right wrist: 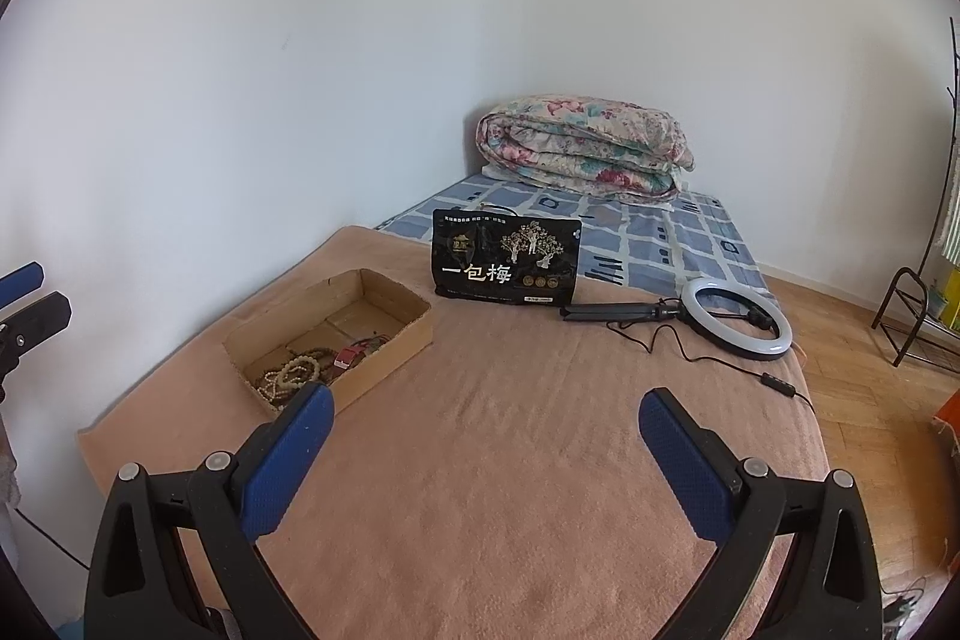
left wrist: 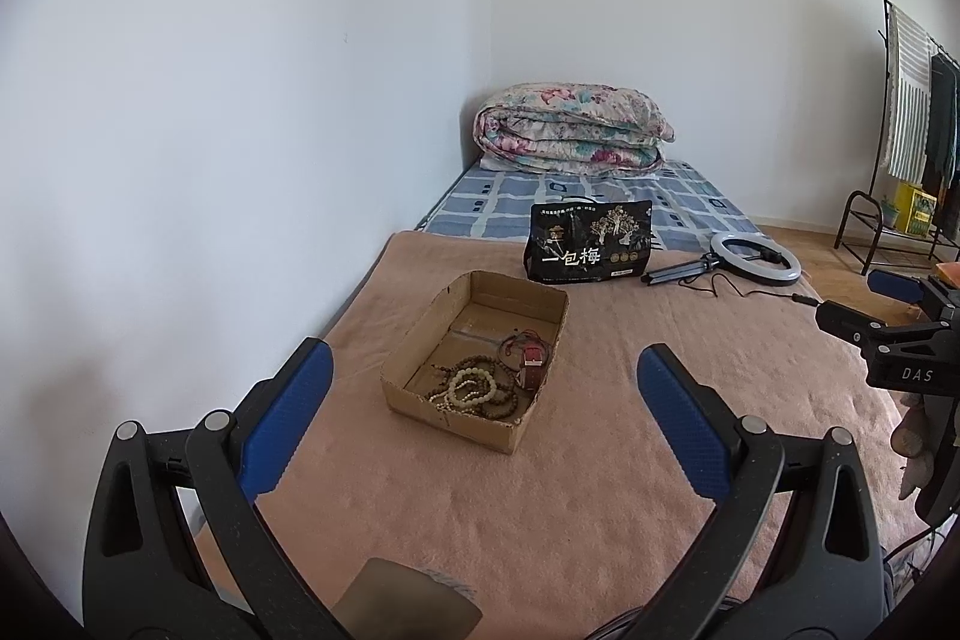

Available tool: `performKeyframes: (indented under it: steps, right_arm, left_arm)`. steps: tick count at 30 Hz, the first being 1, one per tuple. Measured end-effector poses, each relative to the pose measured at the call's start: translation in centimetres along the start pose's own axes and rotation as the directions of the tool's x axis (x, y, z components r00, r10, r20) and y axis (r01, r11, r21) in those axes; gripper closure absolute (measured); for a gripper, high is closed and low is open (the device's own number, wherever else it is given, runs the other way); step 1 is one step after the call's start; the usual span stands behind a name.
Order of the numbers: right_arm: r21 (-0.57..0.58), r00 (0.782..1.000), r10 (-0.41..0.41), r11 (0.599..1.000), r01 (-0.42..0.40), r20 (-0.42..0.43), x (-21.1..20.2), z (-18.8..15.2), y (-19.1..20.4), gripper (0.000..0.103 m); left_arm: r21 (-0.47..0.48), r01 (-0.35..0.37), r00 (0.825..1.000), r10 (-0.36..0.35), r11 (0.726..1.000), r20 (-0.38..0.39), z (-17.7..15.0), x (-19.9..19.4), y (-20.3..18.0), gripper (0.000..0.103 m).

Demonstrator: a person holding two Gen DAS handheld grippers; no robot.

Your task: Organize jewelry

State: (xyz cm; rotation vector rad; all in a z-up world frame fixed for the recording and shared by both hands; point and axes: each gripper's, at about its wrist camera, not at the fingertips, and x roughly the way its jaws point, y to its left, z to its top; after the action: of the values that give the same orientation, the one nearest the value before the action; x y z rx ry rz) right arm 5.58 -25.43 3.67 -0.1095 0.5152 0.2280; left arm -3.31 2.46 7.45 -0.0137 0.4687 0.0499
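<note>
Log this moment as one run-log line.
left gripper open, empty | right gripper open, empty | beads, watch in cardboard box

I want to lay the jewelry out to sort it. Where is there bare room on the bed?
The pink blanket is bare between the cardboard box and the ring light, and all along its near side. It is crowded behind, at the black bag, and inside the box, where beads and a watch lie tangled.

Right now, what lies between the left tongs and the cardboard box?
Only bare pink blanket; the left wrist view shows nothing else between the open left tongs and the cardboard box.
</note>
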Motion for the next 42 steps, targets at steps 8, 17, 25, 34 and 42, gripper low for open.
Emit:
performKeyframes:
  steps: [8,17,25,34,42]
  right_arm:
    - [0.031,1.0,0.007,0.999,-0.007,-0.002,-0.2,-0.2,-0.6,0.0]
    - [0.032,1.0,0.012,0.999,-0.012,-0.012,0.2,-0.5,-0.6,0.0]
    - [0.034,1.0,0.011,0.999,-0.011,-0.011,0.3,-0.6,-0.6,0.0]
    - [0.035,1.0,0.011,0.999,-0.01,-0.013,0.4,-0.6,-0.7,0.0]
    - [0.045,1.0,0.009,0.999,-0.008,-0.023,0.9,-0.8,-1.0,0.0]
  left_arm:
    - [0.011,-0.005,1.0,0.005,1.0,-0.008,-0.2,0.1,-0.2,0.0]
    - [0.006,-0.007,1.0,0.007,1.0,-0.02,-0.4,0.7,0.2,0.0]
    - [0.005,-0.003,1.0,0.003,1.0,-0.026,-0.7,1.1,0.5,0.0]
    - [0.007,0.0,0.999,0.0,1.0,-0.032,-0.8,1.4,0.4,0.0]
    - [0.013,-0.003,0.999,0.004,1.0,-0.035,-1.0,1.7,0.2,0.0]
